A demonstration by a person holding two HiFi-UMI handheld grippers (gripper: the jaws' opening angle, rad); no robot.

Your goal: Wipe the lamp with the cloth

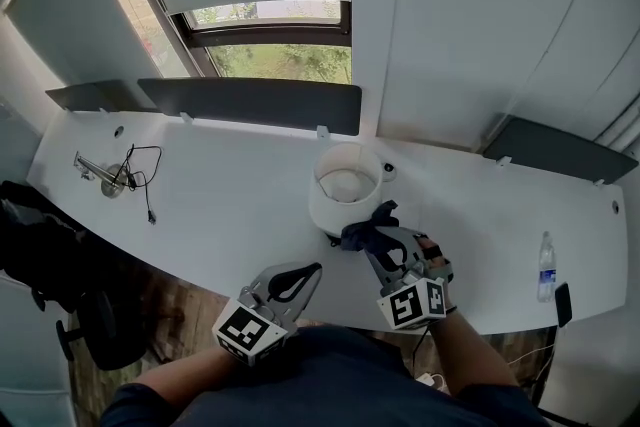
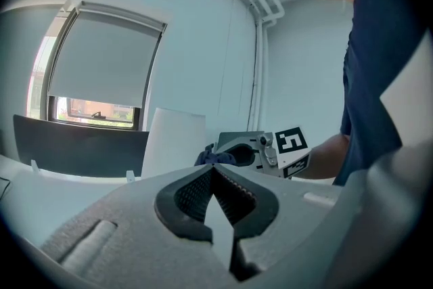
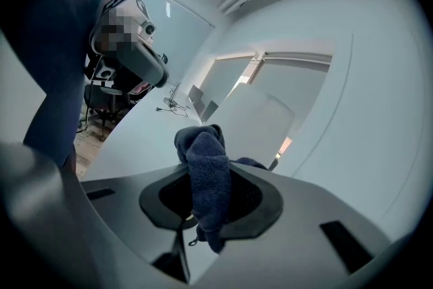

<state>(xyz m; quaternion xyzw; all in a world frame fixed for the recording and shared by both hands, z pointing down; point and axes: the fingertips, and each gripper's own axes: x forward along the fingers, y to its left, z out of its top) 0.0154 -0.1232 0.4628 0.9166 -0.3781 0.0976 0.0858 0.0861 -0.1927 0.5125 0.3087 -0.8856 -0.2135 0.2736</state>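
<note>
Item 1, lamp (image 1: 345, 185): white, drum-shaped shade, upright on the white desk (image 1: 230, 200), near the middle of it and ahead of both grippers. We see its open top from the head view.

Item 2, cloth (image 1: 363, 234): dark blue, bunched, just beside the lamp's lower front edge. We cannot tell whether it touches the shade.

Item 3, right gripper (image 1: 378, 240): jaws clamped on the cloth. A thick fold stands up between them and a tail hangs below.

Item 4, left gripper (image 1: 303, 275): jaws closed together with nothing between them, held low at the desk's near edge, apart from the lamp.

Item 5, sundries: a water bottle (image 1: 546, 267) well apart to the right, and a cable with a small metal fitting (image 1: 118, 175) far to the left.

Hazards, as we judge them:
- The lamp stands unbraced, since our left gripper holds nothing. A firm sideways wipe could slide or tip it.
- The cloth is pinched at one fold only. Drag against the shade could pull it free.
- The bunch covers the jaw tips unevenly. If it shifts, hard plastic may scrape or dent the shade.
- The hanging tail could catch under the lamp's base and tug it along
</note>
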